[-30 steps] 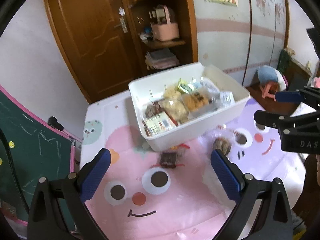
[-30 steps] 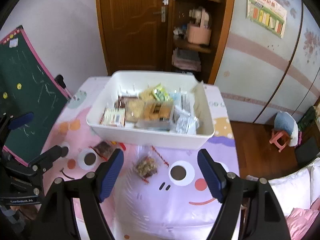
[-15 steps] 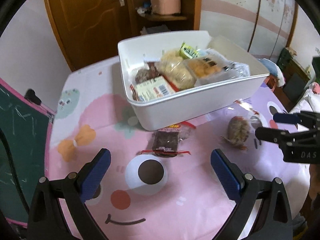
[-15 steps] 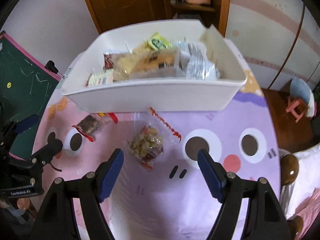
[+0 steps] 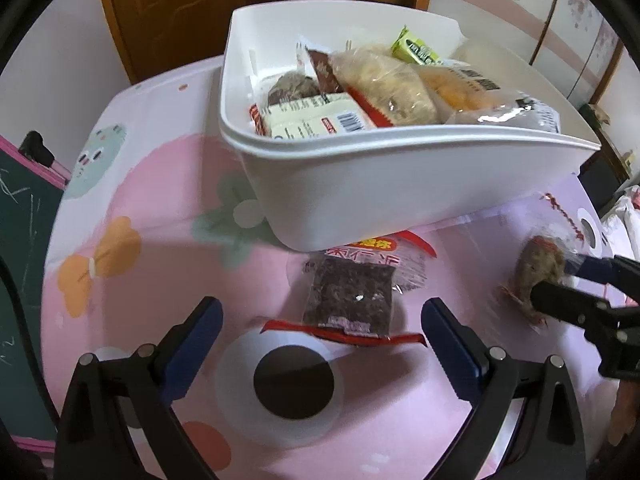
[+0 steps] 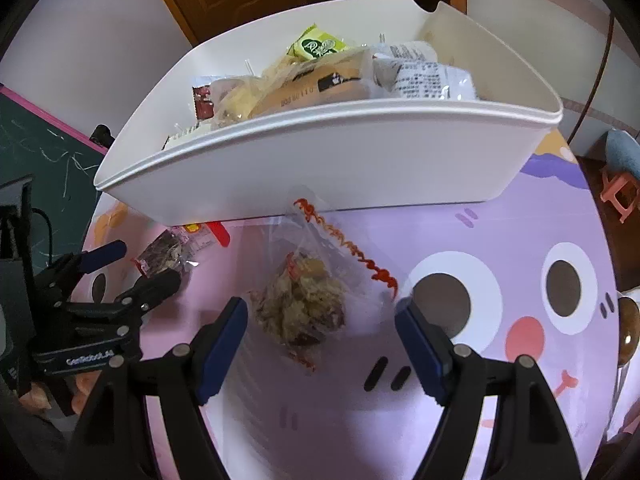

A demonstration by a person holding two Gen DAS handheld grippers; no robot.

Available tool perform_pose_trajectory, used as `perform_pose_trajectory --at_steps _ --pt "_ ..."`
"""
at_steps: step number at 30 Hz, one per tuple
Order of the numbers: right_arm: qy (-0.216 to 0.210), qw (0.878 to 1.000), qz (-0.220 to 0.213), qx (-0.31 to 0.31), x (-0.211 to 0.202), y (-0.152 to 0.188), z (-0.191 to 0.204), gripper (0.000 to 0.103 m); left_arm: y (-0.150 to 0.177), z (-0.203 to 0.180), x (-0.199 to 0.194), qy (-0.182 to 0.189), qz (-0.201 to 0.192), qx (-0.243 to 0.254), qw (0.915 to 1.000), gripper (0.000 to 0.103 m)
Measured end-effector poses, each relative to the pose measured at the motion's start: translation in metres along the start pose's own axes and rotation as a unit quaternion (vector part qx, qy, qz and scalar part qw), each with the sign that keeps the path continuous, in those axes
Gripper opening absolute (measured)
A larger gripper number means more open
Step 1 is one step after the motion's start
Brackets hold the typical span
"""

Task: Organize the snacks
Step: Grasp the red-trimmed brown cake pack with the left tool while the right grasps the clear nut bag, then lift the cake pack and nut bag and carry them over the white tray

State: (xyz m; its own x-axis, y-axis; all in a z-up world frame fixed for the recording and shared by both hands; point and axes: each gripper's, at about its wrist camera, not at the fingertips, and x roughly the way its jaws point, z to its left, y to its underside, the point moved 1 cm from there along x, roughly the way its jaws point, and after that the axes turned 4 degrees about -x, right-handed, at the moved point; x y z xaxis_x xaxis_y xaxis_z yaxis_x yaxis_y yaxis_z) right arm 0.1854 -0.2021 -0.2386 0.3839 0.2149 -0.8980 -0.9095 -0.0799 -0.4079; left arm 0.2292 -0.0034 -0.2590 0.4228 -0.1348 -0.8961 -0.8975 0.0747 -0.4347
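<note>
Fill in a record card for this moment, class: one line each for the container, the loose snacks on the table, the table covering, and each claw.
container: white bin full of wrapped snacks
loose snack 1: dark brown bar packet, red-edged wrapper, in front of bin
loose snack 2: clear bag of nutty clusters, in front of bin
table covering: pink and purple cartoon cloth
left claw: open, above the bar packet
right claw: open, above the cluster bag

A pink and purple cartoon-face tablecloth (image 5: 168, 184) spreads beneath the fingers; beyond them stand a brown wooden door (image 5: 180, 8) and, off left, a green chalkboard (image 6: 36, 148).
</note>
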Motion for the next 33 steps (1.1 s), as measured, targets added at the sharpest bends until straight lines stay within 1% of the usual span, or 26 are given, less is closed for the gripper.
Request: perform_pose_trajectory --at_steps 2,5,7,9,10,11,12,13,16,17,18,20,23,26,33 --pt "-0.001 1.0 0.003 -0.003 0.005 -0.001 0.002 0.076 -0.001 0.001 0.005 0.004 0.004 -0.004 1.0 0.099" --pt "0.005 1.0 0.0 -0.011 0.008 0.0 0.005 0.075 -0.001 0.001 0.008 0.013 0.005 -0.006 0.9999 0.096" --pt "0.004 1.0 -0.003 -0.014 0.009 -0.001 0.008 0.072 -0.001 -0.002 0.007 0.016 -0.002 0.003 0.9999 0.089" --pt "0.002 1.0 -0.005 -0.017 0.008 0.0 0.011 0.066 0.001 -0.009 0.005 0.022 -0.009 0.021 0.9995 0.074" --pt "0.001 1.0 -0.006 -0.02 0.008 0.0 0.014 0.06 0.001 -0.012 0.004 0.02 -0.011 0.028 0.9994 0.074" --pt "-0.001 1.0 -0.006 -0.022 0.008 0.0 0.015 0.051 0.003 -0.015 0.003 0.013 -0.015 0.032 0.9993 0.073" --pt "-0.002 1.0 -0.006 -0.025 0.009 0.001 0.017 0.047 0.003 -0.016 0.003 0.01 -0.017 0.033 0.9993 0.07" --pt "0.002 1.0 -0.008 -0.028 0.009 0.002 0.019 0.046 0.004 -0.016 0.003 0.013 -0.018 0.031 0.9993 0.065" --pt "0.009 0.999 -0.015 -0.037 0.008 0.003 0.022 0.045 0.006 -0.013 0.001 0.011 -0.024 0.025 0.9993 0.063" --pt "0.011 0.999 -0.017 -0.041 0.007 0.005 0.023 0.045 0.008 -0.013 -0.001 0.012 -0.026 0.022 0.9993 0.055" --pt "0.013 0.999 -0.017 -0.043 0.007 0.006 0.023 0.045 0.011 -0.013 -0.004 0.015 -0.029 0.023 0.9992 0.04" --pt "0.014 0.999 -0.016 -0.044 0.007 0.006 0.025 0.044 0.016 -0.013 -0.008 0.014 -0.033 0.023 0.9991 0.04" --pt "0.014 0.999 -0.015 -0.047 0.006 0.009 0.028 0.044 0.016 -0.011 -0.007 0.023 -0.031 0.003 0.9992 0.039" --pt "0.012 0.998 -0.018 -0.051 0.002 0.014 0.031 0.044 0.016 -0.009 -0.01 0.024 -0.032 -0.006 0.9992 0.039" --pt "0.008 0.998 -0.028 -0.06 -0.013 0.024 0.037 0.044 0.025 -0.004 -0.03 0.04 -0.039 -0.022 0.9982 0.039"
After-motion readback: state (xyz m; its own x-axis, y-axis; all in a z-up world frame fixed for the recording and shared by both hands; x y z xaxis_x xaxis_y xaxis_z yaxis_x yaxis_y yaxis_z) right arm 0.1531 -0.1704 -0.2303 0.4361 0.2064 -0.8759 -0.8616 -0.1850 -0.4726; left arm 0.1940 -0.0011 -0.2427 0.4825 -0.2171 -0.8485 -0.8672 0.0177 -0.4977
